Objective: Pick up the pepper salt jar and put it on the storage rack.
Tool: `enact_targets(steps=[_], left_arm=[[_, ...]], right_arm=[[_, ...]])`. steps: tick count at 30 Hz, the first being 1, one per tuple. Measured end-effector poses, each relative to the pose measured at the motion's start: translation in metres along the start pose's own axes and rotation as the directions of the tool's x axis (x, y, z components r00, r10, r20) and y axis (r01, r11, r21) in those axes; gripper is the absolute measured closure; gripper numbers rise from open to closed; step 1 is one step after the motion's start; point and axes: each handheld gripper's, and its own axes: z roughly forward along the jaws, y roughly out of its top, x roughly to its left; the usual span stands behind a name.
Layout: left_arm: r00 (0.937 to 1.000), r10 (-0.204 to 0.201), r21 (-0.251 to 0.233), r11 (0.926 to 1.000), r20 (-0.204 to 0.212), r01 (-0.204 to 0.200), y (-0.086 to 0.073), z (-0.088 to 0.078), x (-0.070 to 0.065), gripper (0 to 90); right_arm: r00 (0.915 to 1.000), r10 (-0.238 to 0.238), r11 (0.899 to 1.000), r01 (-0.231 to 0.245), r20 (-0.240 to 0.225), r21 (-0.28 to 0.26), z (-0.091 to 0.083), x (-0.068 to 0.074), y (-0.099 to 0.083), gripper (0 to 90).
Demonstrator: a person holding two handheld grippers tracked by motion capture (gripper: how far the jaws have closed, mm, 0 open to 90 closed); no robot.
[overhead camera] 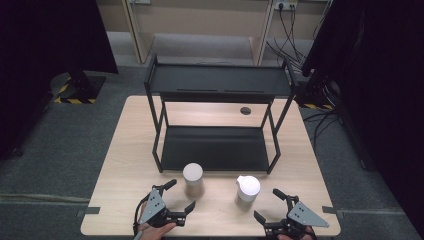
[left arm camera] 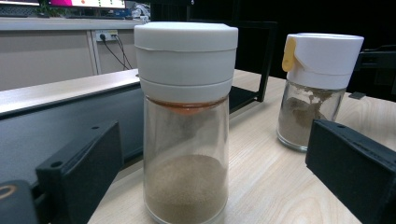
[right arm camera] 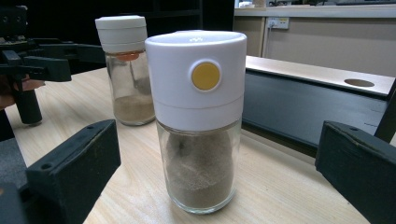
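Note:
Two glass spice jars with white lids stand on the wooden table in front of a black two-tier rack. The left jar holds a low layer of brown powder. It stands ahead of my left gripper, whose jaws are spread wide and touch nothing. The right jar has a yellow button on its lid and is about half full. My right gripper is open just short of it, jaws on either side and apart from the glass.
The rack's lower shelf and upper shelf are bare. A round cable hole sits in the tabletop behind the rack. Dark stands and cables flank the table on the grey floor.

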Motion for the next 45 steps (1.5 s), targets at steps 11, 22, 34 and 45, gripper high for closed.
enact_targets(steps=[11, 22, 34, 45], left_arm=[[1.0, 0.002, -0.002, 1.0, -0.001, -0.002, -0.0001, -0.0002, -0.0003, 3.6], [1.0, 0.002, -0.003, 1.0, -0.004, -0.002, 0.0, -0.0006, -0.0008, 3.6], [1.0, -0.004, -0.002, 1.0, 0.001, 0.004, -0.0004, 0.0003, -0.0002, 2.8], [0.9999, -0.004, -0.002, 1.0, 0.009, 0.004, -0.001, 0.0025, 0.001, 0.9]], right_arm=[[1.0, 0.0, 1.0, 0.0, 0.002, 0.001, -0.0001, 0.0002, 0.0001, 0.5], [1.0, 0.002, 1.0, -0.002, 0.008, -0.001, -0.0004, 0.0003, -0.0001, 0.5], [0.9999, 0.007, 1.0, -0.006, 0.01, -0.002, -0.0007, 0.0, -0.0003, 0.5], [0.9999, 0.012, 1.0, -0.012, 0.008, -0.008, -0.0014, -0.0008, -0.0008, 0.5]])
